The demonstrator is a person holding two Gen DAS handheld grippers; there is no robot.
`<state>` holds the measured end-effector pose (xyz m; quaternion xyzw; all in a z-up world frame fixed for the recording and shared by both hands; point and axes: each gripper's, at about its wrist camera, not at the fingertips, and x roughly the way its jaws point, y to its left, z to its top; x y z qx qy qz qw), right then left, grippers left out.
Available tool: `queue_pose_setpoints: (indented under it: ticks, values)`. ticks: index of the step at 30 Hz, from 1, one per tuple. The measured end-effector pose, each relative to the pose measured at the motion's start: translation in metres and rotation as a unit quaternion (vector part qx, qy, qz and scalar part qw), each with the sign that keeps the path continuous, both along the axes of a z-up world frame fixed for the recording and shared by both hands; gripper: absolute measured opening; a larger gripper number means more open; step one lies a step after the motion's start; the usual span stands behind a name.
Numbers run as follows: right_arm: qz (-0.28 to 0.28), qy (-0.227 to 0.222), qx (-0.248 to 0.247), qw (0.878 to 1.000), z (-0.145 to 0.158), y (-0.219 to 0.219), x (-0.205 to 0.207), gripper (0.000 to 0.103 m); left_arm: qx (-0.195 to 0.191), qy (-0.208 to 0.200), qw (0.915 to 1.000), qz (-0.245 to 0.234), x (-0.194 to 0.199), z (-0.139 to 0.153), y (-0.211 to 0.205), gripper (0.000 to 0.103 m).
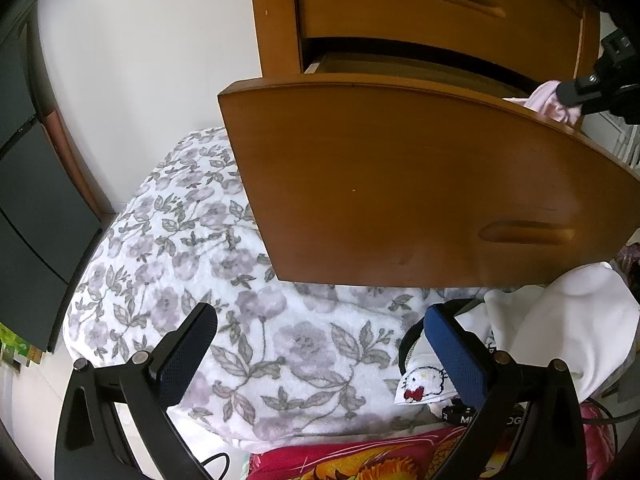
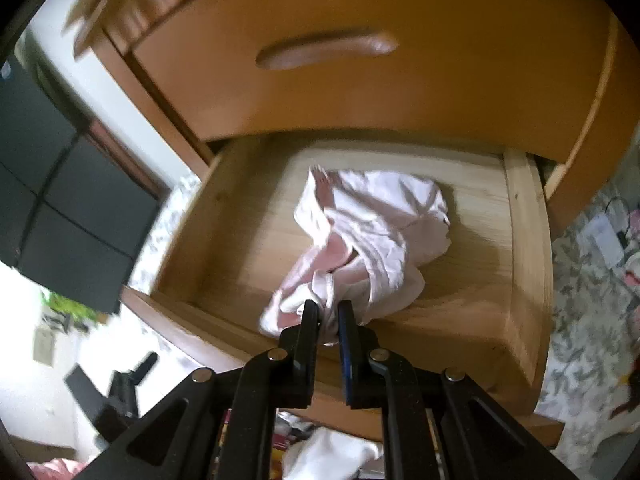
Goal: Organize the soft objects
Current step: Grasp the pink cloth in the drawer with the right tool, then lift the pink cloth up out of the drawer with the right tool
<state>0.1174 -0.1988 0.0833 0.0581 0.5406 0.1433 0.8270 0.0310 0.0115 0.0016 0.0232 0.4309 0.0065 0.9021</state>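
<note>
- Your right gripper (image 2: 329, 312) is pinched nearly closed on a bunched edge of the pale pink garment (image 2: 372, 236); the cloth fills the narrow gap between the two fingers.
- The rest of that pink garment lies crumpled on the bare wooden floor of the open drawer (image 2: 520, 240), roughly in its middle, with the gripped end drawn up toward the drawer's front.
- In the left wrist view the same garment shows as a small pink fold above the drawer's front panel (image 1: 400, 184), beside the black body of your right gripper.
- Your left gripper (image 1: 320, 320) stands wide open with nothing between its fingers, over the floral blanket (image 1: 192, 248) below the drawer.
- Just beside its right finger lie a white cloth (image 1: 568, 320) and a small white piece with a cartoon cat face (image 1: 420, 384).
- A red and yellow patterned fabric (image 1: 360, 460) lies at the near edge of the blanket.
- The upper drawer (image 2: 360, 80) above the open one is closed.
</note>
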Motion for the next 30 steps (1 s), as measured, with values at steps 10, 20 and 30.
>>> queue_pose_setpoints:
  ticks: [10, 20, 30]
  values:
    - [-0.04, -0.034, 0.103, 0.993, 0.012, -0.022, -0.01, 0.01, 0.014, -0.002, 0.9999, -0.001, -0.001, 0.001, -0.004, 0.103]
    - [-0.044, -0.074, 0.122, 0.989, 0.04, -0.026, -0.02, 0.01, 0.022, -0.007, 0.9997, -0.003, -0.002, 0.002, -0.007, 0.103]
    - [-0.038, -0.117, 0.124, 0.985, 0.076, -0.027, -0.039, 0.01, 0.026, -0.011, 0.9996, -0.002, -0.003, 0.003, -0.007, 0.103]
